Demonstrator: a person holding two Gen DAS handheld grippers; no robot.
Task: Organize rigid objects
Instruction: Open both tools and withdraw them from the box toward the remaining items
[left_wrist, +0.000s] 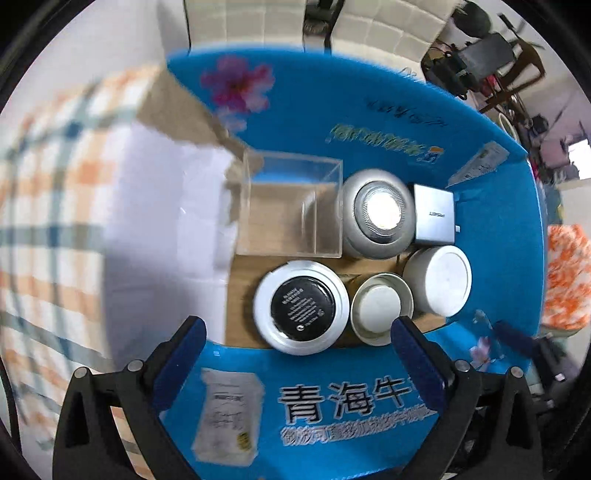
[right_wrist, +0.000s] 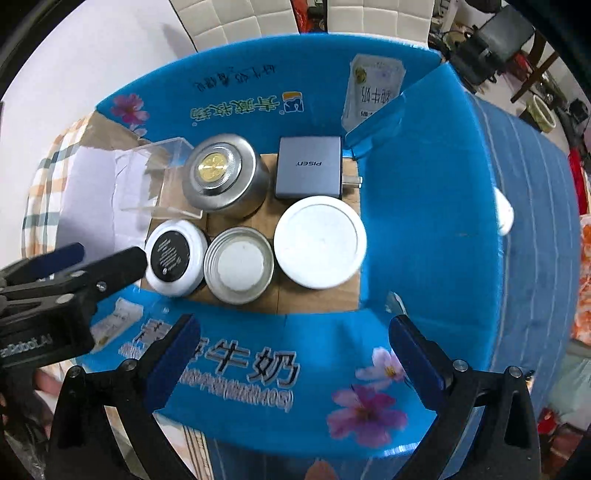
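Observation:
An open blue cardboard box (left_wrist: 332, 110) (right_wrist: 424, 221) holds several rigid items: a clear acrylic cube (left_wrist: 291, 206) (right_wrist: 155, 177), a silver tin with a gold centre (left_wrist: 376, 218) (right_wrist: 225, 173), a grey PISEN charger (left_wrist: 434, 219) (right_wrist: 308, 171), a white jar with a black lid (left_wrist: 301, 312) (right_wrist: 173, 258), a small metal tin (left_wrist: 380, 308) (right_wrist: 238, 269) and a white round jar (left_wrist: 439, 280) (right_wrist: 319, 245). My left gripper (left_wrist: 295, 350) is open and empty above the box's near wall; it also shows in the right wrist view (right_wrist: 96, 258). My right gripper (right_wrist: 295, 350) is open and empty.
The box stands on a checked cloth (left_wrist: 48, 221) with white paper (left_wrist: 159, 229) beside it. A blue striped cloth (right_wrist: 535, 258) lies to the right. White chairs (right_wrist: 258, 18) and clutter (left_wrist: 491, 62) are beyond.

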